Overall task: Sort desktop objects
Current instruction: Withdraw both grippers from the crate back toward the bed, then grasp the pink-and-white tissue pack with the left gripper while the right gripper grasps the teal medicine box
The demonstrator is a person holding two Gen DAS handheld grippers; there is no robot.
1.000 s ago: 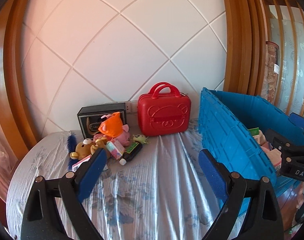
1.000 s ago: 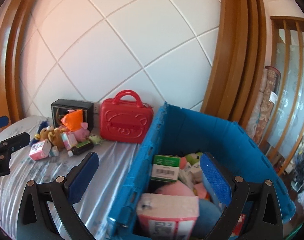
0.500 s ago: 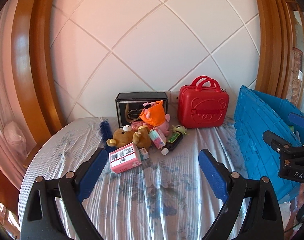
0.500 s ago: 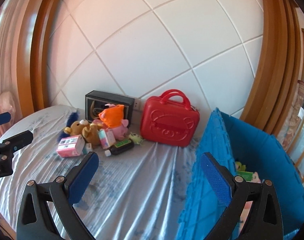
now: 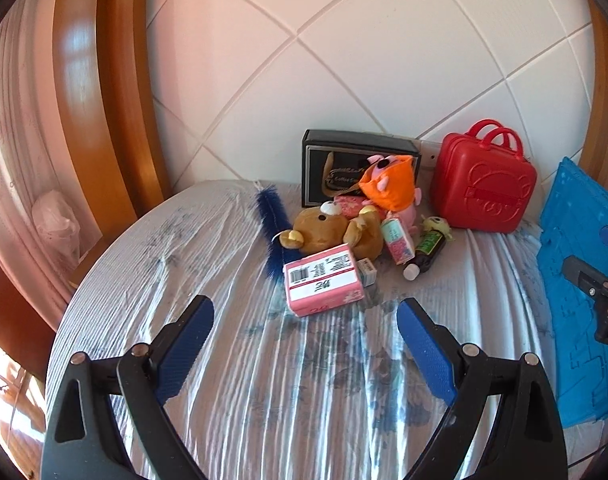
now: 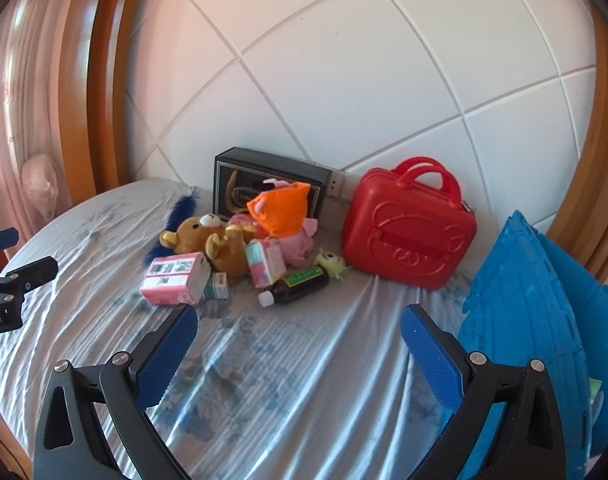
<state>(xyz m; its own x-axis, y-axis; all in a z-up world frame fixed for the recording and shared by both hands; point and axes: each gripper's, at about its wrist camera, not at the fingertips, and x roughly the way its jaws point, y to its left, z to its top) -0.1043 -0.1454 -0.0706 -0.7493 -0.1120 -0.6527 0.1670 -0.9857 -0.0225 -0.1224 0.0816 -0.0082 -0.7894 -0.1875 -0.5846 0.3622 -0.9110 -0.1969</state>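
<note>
Clothed table [image 5: 224, 248], toy pile, both tongs [image 5: 304, 320] [image 6: 298, 328] agape, empty

Bright warm daylight, seemingly from the left, glare on wrinkled tablecloth [image 5: 232, 248], sharp focus, fisheye-bent dark corners

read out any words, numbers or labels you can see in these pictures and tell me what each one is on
"24": handwritten-style number on the white label of the pink box, below a barcode; its small print is unreadable.
Gold script on the black box: too blurred.
Green label on the dark bottle: too small.
Lettering on the left gripper body: partly cut off, unreadable.
</note>
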